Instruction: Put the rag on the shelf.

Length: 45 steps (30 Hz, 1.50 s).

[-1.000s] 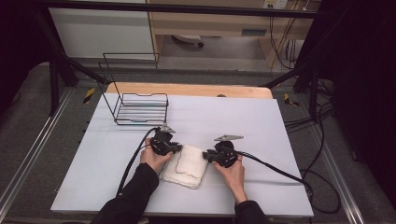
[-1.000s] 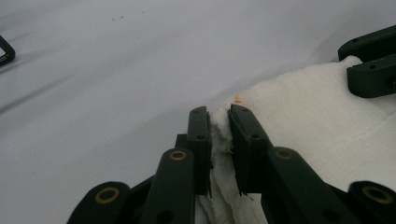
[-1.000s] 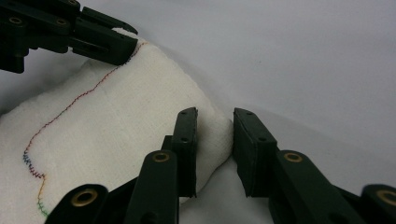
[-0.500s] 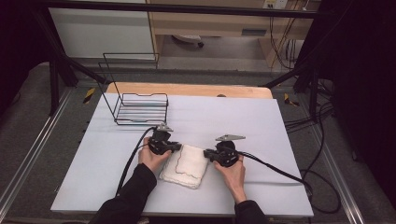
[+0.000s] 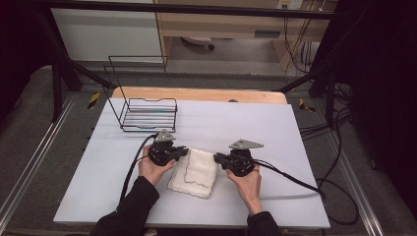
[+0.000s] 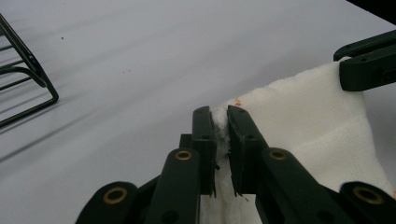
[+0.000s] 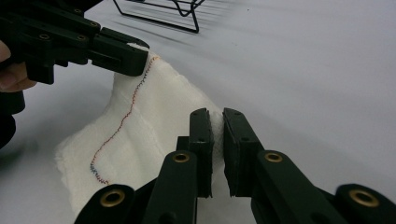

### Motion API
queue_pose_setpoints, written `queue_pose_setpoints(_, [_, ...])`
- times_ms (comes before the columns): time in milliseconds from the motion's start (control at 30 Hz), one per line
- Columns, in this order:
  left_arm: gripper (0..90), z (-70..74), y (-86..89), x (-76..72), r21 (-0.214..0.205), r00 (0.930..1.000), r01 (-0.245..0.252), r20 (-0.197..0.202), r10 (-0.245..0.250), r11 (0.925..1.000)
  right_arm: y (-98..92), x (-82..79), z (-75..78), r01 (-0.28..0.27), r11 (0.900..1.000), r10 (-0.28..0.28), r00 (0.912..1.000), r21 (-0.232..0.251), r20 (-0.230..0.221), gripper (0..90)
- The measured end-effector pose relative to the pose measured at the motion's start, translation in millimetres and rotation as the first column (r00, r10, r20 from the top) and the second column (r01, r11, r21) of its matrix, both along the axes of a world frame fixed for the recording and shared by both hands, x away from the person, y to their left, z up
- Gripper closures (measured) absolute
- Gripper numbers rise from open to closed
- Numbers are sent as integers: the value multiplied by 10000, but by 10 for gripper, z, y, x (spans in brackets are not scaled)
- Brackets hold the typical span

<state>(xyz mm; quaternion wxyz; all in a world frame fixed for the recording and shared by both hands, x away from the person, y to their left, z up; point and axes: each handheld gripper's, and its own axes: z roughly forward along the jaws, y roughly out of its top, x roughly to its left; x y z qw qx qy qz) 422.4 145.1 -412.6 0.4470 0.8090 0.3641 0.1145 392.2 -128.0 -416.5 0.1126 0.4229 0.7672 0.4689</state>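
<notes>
A white folded cloth (image 5: 194,173) with a coloured stitched line lies on the white table (image 5: 275,128), between my two grippers. My left gripper (image 5: 185,152) is shut on the cloth's far left corner (image 6: 233,103). The left gripper (image 6: 220,112) shows cloth pinched between its pads. My right gripper (image 5: 217,157) is shut on the far right corner; its jaws have just been closing on it. In the right gripper view the cloth (image 7: 140,135) sags from the right gripper (image 7: 215,114) and from the left gripper (image 7: 126,56). The far edge hangs lifted.
A black wire rack (image 5: 147,110) stands at the table's far left, beyond the left hand. It also shows as the rack (image 6: 23,70) and the rack (image 7: 173,9). A wooden board (image 5: 196,94) borders the far edge. Cables (image 5: 295,179) trail right across the table.
Both hands have risen a little with the cloth's far corners pinched, so the far edge has come up off the table. The near part still rests on it.
</notes>
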Motion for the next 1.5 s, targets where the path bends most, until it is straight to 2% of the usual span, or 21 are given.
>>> queue_pose_setpoints(167, [819, 78, 39, -70, -103, 9996, 10, 292, -7, 9999, 6, -41, 69, -90, 10000, 90, 9994, 17, 329, 832])
queue_pose_setpoints(333, [820, 164, 85, -134, -406, 9983, -36, 576, 60, 9992, 17, -79, 180, -204, 9997, 194, 9976, 150, 669, 834])
queue_pose_setpoints(733, [822, 361, 136, -273, -850, 9928, -121, 1178, 221, 9963, 22, -157, 397, -341, 9990, 299, 9911, 304, 1297, 837])
queue_pose_setpoints(1000, [822, 427, 144, -327, -1091, 9857, -181, 1647, 360, 9939, 17, -191, 515, -365, 9988, 299, 9834, 336, 1791, 838])
queue_pose_setpoints(1500, [822, 589, 230, -386, -1561, 9733, -301, 2201, 645, 9873, 73, -231, 711, -440, 9978, 291, 9641, 506, 2639, 838])
